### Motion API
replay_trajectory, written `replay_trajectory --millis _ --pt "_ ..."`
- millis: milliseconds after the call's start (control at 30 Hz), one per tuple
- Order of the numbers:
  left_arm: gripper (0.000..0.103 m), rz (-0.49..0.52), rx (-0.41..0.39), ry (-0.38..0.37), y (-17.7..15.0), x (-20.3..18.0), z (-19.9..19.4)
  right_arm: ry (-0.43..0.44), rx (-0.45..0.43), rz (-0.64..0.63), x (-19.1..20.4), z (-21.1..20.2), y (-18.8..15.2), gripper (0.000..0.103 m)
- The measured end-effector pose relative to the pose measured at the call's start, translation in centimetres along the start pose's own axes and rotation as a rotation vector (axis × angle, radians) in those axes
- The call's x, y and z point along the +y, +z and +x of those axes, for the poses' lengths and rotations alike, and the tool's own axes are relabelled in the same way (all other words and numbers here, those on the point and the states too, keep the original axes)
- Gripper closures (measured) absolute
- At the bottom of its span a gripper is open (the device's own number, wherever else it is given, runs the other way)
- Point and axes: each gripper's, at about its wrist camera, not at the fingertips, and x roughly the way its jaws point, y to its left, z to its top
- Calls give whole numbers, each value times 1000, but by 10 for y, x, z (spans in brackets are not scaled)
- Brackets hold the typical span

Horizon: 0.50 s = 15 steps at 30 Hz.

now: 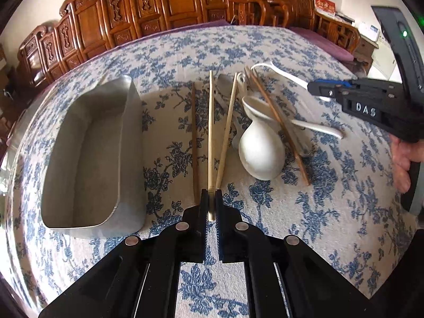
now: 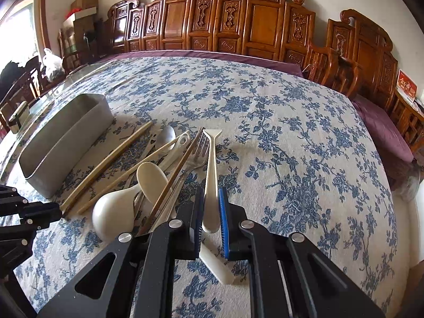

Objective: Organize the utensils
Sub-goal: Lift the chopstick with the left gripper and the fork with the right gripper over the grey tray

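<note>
My left gripper (image 1: 211, 194) is shut on the near end of a pale bamboo chopstick (image 1: 210, 132), which points away across the floral cloth. A second pale chopstick (image 1: 226, 132) and a dark one (image 1: 194, 143) lie beside it. An empty metal tray (image 1: 79, 159) stands to the left. The utensil pile holds a big white ceramic spoon (image 1: 261, 156) and a brown chopstick (image 1: 278, 124). My right gripper (image 2: 211, 189) is shut on a long white spoon handle (image 2: 210, 159), right of the pile. The tray (image 2: 66, 143), a fork (image 2: 201, 145) and the left gripper (image 2: 34, 212) show there too.
Carved wooden chairs (image 2: 265, 26) line the far side of the table, with a purple cushion (image 2: 384, 132) at right. A hand (image 1: 402, 159) holds the right gripper's grip. The floral cloth (image 2: 291, 145) runs bare to the right of the pile. A white flat piece (image 2: 217, 267) lies under the right gripper.
</note>
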Motion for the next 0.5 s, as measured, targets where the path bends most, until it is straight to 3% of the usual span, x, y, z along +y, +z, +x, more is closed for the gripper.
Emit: replay_trajectory --millis 267,500 --pt "99 -26 -78 -22 0 20 -43 -35 -47 15 8 -30 -5 90" --pt "99 -67 -110 -7 -4 61 -65 -58 -71 6 28 -56 -6 90"
